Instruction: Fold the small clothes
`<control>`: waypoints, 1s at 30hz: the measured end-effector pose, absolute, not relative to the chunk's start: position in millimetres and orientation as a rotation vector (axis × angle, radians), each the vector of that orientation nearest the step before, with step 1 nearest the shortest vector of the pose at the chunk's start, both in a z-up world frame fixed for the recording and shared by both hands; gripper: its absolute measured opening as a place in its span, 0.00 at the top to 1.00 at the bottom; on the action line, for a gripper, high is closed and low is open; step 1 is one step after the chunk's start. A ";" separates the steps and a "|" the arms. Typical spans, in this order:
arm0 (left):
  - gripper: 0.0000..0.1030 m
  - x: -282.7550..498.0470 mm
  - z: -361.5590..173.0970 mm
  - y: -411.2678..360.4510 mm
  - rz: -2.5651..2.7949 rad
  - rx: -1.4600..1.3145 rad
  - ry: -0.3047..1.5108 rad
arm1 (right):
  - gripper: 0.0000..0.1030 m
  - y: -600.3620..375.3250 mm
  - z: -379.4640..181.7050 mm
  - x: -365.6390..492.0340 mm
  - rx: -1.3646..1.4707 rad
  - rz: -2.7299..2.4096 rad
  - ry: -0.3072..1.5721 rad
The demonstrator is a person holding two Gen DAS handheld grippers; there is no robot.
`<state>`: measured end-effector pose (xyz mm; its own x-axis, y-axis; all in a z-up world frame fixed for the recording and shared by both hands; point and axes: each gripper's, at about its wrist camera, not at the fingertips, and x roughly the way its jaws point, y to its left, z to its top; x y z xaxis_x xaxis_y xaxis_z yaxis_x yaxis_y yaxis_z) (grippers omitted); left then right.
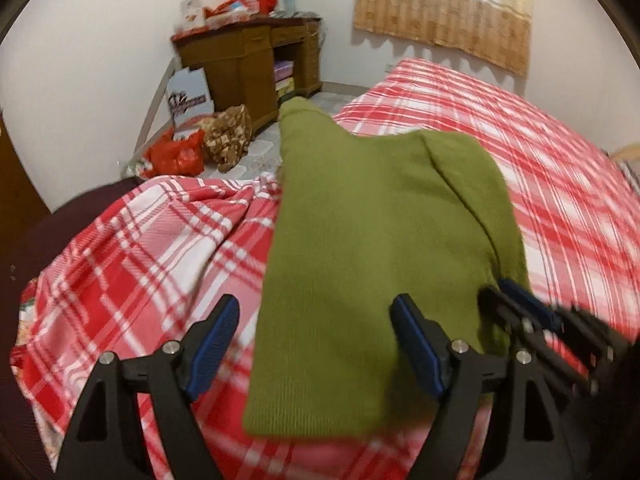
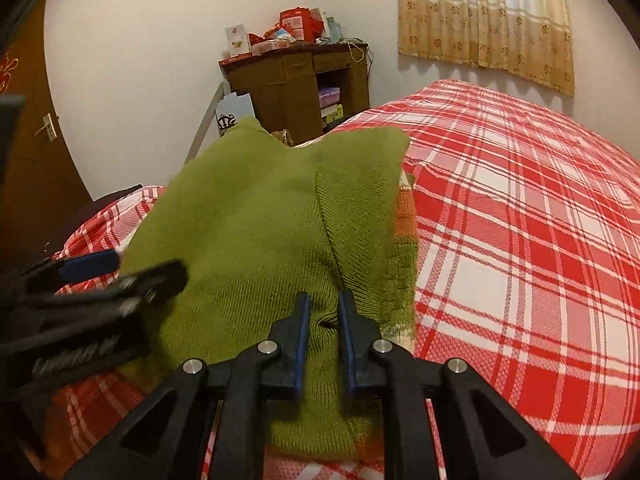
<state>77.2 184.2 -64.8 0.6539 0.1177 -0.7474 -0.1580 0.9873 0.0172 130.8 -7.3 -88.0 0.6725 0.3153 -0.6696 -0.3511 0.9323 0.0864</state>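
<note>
A green knit garment [image 1: 360, 248] lies on the red-and-white plaid bed cover [image 1: 152, 248], partly folded, one sleeve laid over its right side. My left gripper [image 1: 316, 316] is open; its jaws stand wide, above the garment's near left edge, holding nothing. My right gripper [image 2: 324, 312] is shut on the green garment [image 2: 256, 232], pinching a fold of its near edge. In the left wrist view the right gripper [image 1: 516, 300] shows at the garment's right edge. In the right wrist view the left gripper [image 2: 120, 272] shows blurred at the left.
A brown wooden desk [image 1: 248, 60] piled with red boxes stands against the far wall. A red bag [image 1: 176, 156] and a patterned cloth [image 1: 230, 132] lie on the floor. A curtain [image 2: 484, 16] hangs on the wall. A door [image 2: 36, 152] is at the left.
</note>
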 end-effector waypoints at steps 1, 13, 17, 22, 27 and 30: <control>0.21 69.9 -66.1 180.6 0.148 -0.030 0.839 | 0.86 -6.4 -88.1 127.5 -0.060 0.369 0.752; 0.19 45.9 -88.6 176.8 0.140 0.003 0.894 | 0.84 -12.7 -88.3 70.6 -0.083 0.314 0.741; 0.16 31.9 -92.5 175.0 0.147 0.048 0.905 | 0.61 -12.6 -85.7 54.1 -0.055 0.325 0.764; 0.16 12.0 -84.5 180.2 0.160 0.078 0.875 | 0.48 -12.7 -76.8 33.7 -0.078 0.317 0.755; 0.08 1.1 -76.0 178.8 0.182 0.087 0.873 | 0.47 -14.8 -70.1 14.7 -0.095 0.287 0.792; 0.08 -1.4 -71.3 172.9 0.179 0.113 0.881 | 0.47 -14.9 -65.1 3.7 -0.118 0.268 0.799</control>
